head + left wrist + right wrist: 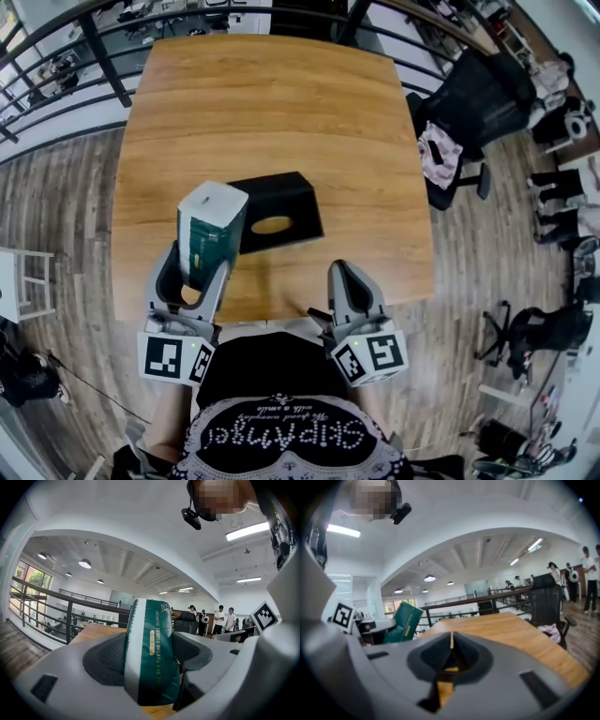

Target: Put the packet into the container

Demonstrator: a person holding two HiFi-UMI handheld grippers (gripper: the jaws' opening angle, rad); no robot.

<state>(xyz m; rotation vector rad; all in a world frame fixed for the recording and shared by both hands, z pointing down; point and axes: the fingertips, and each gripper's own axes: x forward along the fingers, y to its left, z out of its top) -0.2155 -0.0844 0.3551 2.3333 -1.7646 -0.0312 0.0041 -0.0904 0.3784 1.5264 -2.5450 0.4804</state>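
Observation:
A dark green and white packet [208, 234] stands upright in my left gripper [192, 272], lifted above the near left part of the wooden table [272, 122]. In the left gripper view the packet [152, 660] fills the gap between both jaws, which are shut on it. The black container [276, 212] with an oval opening on top lies on the table just right of the packet. My right gripper [349, 281] is at the table's near edge, jaws shut with nothing between them. From the right gripper view the packet [404, 622] shows at the left.
A black office chair [473, 112] with a pink cloth stands off the table's right side. A black railing [84, 37] runs behind the table. Several people stand far off in the left gripper view. A white stool [23, 286] is at the left.

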